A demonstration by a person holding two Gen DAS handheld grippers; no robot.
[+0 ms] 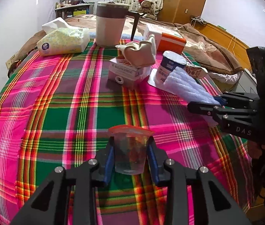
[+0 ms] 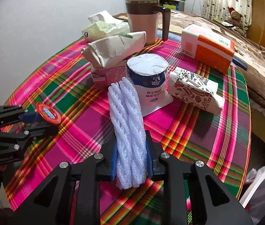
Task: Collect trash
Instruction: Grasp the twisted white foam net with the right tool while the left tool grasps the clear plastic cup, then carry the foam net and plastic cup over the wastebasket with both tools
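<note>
My left gripper (image 1: 130, 144) is shut on a small clear plastic cup (image 1: 129, 153) with a red lid, held near the plaid tablecloth's (image 1: 57, 112) front. The blue pads press on both sides of the cup. The right wrist view shows this gripper (image 2: 38, 121) at the left with the red lid (image 2: 48, 113) facing the camera. My right gripper (image 2: 131, 142) is shut on a folded white foam net (image 2: 126, 116), whose far end leans against an upside-down yogurt cup (image 2: 147, 75). In the left wrist view the right gripper (image 1: 205, 103) holds the foam net (image 1: 186, 86) at the right.
Behind stand a pink carton (image 2: 110, 75) with a crumpled paper bag (image 2: 113, 46) on it, a patterned paper bag (image 2: 194, 90), an orange-and-white box (image 2: 207, 46), a tissue pack (image 1: 63, 41) and a tall jug (image 1: 110, 24). A white bin (image 2: 263, 187) sits low right, off the table.
</note>
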